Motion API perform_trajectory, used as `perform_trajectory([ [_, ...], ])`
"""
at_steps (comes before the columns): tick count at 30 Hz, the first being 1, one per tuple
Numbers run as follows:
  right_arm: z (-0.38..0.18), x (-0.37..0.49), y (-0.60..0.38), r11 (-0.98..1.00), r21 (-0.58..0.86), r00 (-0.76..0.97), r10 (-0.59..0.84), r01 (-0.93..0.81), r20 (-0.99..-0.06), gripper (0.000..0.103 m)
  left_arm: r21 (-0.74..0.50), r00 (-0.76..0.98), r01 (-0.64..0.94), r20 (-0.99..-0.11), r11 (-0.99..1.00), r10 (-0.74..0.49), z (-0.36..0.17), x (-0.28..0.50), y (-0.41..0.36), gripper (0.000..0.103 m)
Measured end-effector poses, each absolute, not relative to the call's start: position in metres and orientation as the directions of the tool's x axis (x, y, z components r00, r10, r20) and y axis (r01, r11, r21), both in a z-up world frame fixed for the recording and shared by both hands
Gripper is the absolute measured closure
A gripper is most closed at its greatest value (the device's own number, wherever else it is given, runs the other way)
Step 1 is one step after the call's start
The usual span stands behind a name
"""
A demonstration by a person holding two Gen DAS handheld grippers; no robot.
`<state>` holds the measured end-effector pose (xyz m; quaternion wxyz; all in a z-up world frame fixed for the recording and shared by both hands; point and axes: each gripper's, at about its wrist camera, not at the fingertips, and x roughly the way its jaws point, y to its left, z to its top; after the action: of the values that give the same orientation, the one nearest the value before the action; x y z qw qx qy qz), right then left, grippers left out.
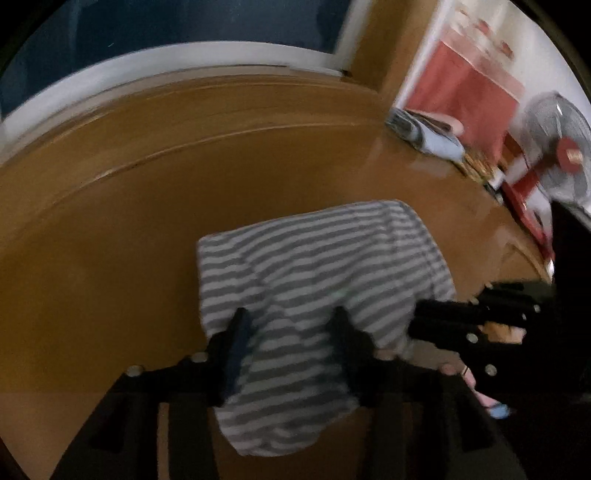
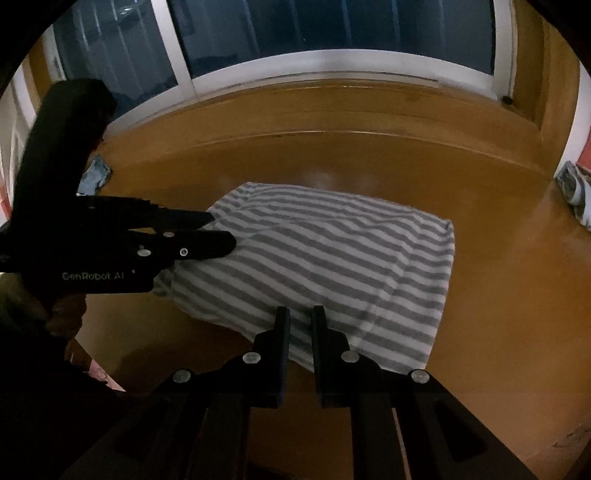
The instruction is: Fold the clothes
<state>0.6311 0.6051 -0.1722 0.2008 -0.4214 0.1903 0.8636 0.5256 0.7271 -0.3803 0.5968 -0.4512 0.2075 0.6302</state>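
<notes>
A grey-and-white striped garment [image 1: 325, 251] [image 2: 332, 251] lies partly folded on the glossy brown table [image 1: 129, 221] [image 2: 498, 295]. My left gripper [image 1: 291, 325] [image 2: 221, 230] holds the garment's near left corner, with cloth filling the gap between its fingers and drooping below them. My right gripper [image 2: 301, 314] [image 1: 415, 317] has its fingers nearly together, pinching the garment's near edge further right. The near side of the garment looks raised off the table. The left wrist view is blurred.
A small pile of clothes [image 1: 428, 133] [image 2: 572, 192] sits at the table's far right and a blue cloth [image 2: 96, 177] at the far left. A fan [image 1: 561, 147] stands beyond the right edge. A dark window [image 2: 332, 33] runs behind the table.
</notes>
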Motion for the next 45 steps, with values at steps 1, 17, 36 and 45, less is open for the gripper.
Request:
perform_trajectory([
  [1,-0.172,0.633,0.607,-0.846,0.17,-0.568,0.178,-0.505,-0.803,0.09,-0.293,0.126,-0.931,-0.818,-0.218,0.561,-0.38,0.522,0.727,0.049],
  [17,-0.208,0.675,0.786,-0.323,0.666,-0.712,0.038,-0.673,-0.701,0.1,-0.181,-0.007,-0.947,-0.814,-0.265,0.581,-0.379,0.532,0.742,0.044],
  [36,-0.145,0.678,0.706,-0.677,0.418,-0.685,0.176,-0.606,-0.707,0.092,-0.276,0.051,-0.917,-0.796,-0.287,0.604,-0.365,0.522,0.702,0.045],
  [45,-0.158,0.624,0.678,-0.786,0.265,-0.649,0.215,-0.559,-0.73,0.09,-0.332,0.11,-0.904,-0.791,-0.271,0.602,-0.376,0.523,0.78,0.047],
])
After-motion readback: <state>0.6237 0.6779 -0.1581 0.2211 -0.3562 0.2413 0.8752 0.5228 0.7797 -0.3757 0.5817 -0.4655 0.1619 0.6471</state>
